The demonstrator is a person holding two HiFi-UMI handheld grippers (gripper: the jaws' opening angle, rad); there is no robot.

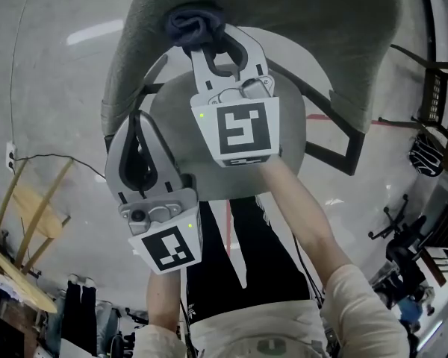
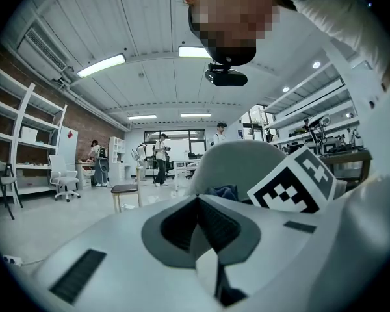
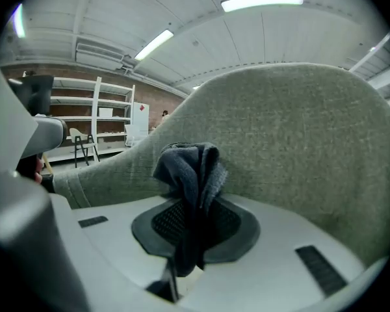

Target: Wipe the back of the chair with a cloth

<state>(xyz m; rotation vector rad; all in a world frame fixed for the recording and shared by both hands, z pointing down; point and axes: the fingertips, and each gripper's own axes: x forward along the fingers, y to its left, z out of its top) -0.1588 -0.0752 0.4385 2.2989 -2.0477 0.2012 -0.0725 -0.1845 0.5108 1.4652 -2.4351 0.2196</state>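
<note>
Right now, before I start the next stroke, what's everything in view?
chair: one, grey fabric, ahead of both grippers
cloth: one, dark blue, against the chair's back
stool: one, dark seat, far floor
office chair: one, white, far left of room
wooden frame: one, pale, floor at left
right gripper: white, fingers shut on the cloth
left gripper: white, fingers shut, empty
</note>
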